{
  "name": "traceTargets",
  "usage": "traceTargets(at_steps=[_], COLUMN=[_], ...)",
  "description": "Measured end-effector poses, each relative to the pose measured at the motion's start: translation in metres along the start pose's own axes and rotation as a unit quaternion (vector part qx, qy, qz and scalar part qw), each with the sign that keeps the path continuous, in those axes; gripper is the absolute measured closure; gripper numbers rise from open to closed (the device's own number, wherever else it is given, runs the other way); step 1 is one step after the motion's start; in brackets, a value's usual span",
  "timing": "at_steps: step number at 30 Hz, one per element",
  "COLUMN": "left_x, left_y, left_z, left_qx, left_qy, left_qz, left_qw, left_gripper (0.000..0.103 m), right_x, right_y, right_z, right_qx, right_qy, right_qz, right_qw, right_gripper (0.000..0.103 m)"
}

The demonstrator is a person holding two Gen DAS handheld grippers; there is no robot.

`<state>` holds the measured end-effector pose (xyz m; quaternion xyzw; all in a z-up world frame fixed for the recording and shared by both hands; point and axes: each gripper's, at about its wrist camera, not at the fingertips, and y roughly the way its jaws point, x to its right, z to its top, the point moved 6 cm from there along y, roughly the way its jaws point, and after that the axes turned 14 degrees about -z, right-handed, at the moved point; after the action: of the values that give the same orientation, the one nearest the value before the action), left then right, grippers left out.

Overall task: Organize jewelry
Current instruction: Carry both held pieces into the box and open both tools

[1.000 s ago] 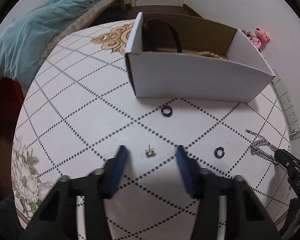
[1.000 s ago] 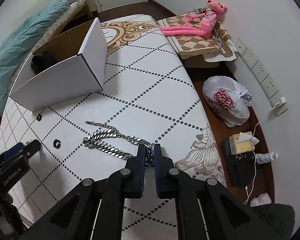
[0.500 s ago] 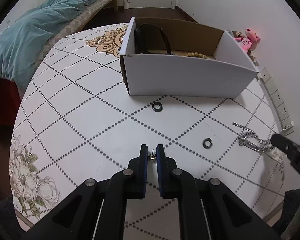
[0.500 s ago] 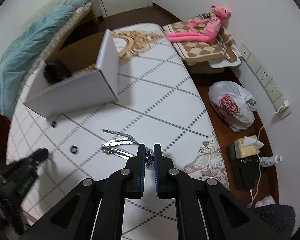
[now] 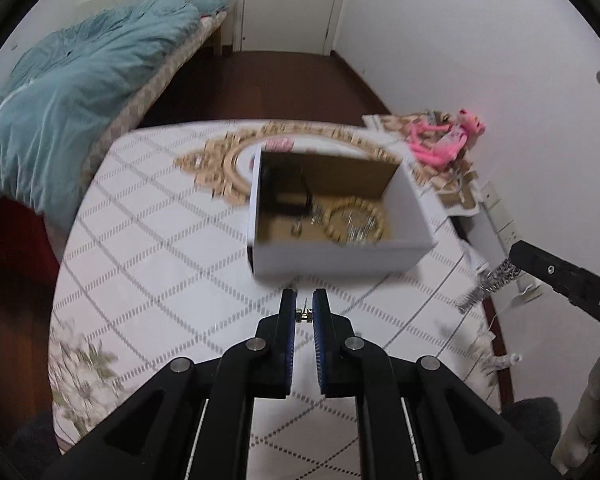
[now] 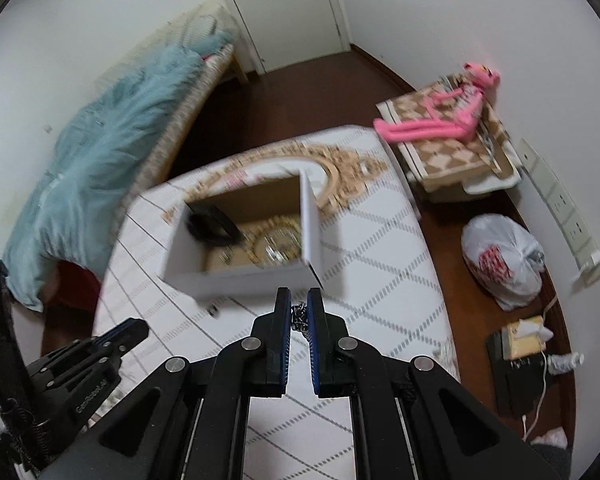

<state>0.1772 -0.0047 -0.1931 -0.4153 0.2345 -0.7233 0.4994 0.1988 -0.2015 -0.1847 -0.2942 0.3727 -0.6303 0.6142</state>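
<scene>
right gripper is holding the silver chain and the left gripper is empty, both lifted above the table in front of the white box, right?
Not quite: the left gripper is not empty. The left wrist view shows a small gold earring pinched between its pads. The rest holds: the right gripper grips the silver chain, both above the table before the white box.

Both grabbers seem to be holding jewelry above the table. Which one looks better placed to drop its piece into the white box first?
Probably the left gripper: its small gold earring sits just short of the white box. The right gripper dangles a long silver chain off beside the box's corner.
</scene>
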Motion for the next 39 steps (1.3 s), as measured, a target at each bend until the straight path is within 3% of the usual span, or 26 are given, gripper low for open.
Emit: traceTargets(at_steps=[7, 14, 23, 29, 31, 33, 34, 39], left_x=[-0.003, -0.026, -0.039, -0.048, -0.049, -0.051, -0.051, -0.053], left_y=[0.014, 0.055, 0.082, 0.090, 0.090, 0.086, 0.083, 0.073], left_z=[0.052, 0.076, 0.081, 0.083, 0.085, 0.088, 0.090, 0.098], left_qx=[-0.009, -0.059, -0.092, -0.103, -0.101, -0.090, -0.081, -0.067], left_qy=[0.008, -0.015, -0.028, -0.041, -0.039, -0.038, -0.039, -0.034], left_qz=[-0.014, -0.018, -0.009, 0.012, 0.025, 0.037, 0.038, 0.057], left_qw=[0.9998, 0.9980, 0.9953, 0.9937, 0.9938, 0.9945, 0.9952, 0.9955], left_gripper=[0.097, 0.097, 0.096, 0.092, 0.079, 0.030, 0.025, 0.023], right_x=[-0.022, -0.041, -0.051, -0.055, -0.055, -0.053, -0.052, -0.046], right_y=[-0.004, 0.046, 0.113, 0.141, 0.148, 0.153, 0.154, 0.146], right_z=[0.063, 0.107, 0.117, 0.109, 0.106, 0.103, 0.102, 0.105], right_qx=[0.019, -0.010, -0.055, -0.092, -0.104, -0.118, -0.120, -0.111], right_qy=[-0.019, -0.053, -0.095, -0.104, -0.106, -0.102, -0.102, -0.097], right_qz=[0.031, 0.010, -0.035, -0.034, -0.037, -0.039, -0.040, -0.044], right_qw=[0.999, 0.998, 0.993, 0.990, 0.988, 0.987, 0.987, 0.988], right_gripper=[0.095, 0.095, 0.095, 0.095, 0.094, 0.094, 0.094, 0.089])
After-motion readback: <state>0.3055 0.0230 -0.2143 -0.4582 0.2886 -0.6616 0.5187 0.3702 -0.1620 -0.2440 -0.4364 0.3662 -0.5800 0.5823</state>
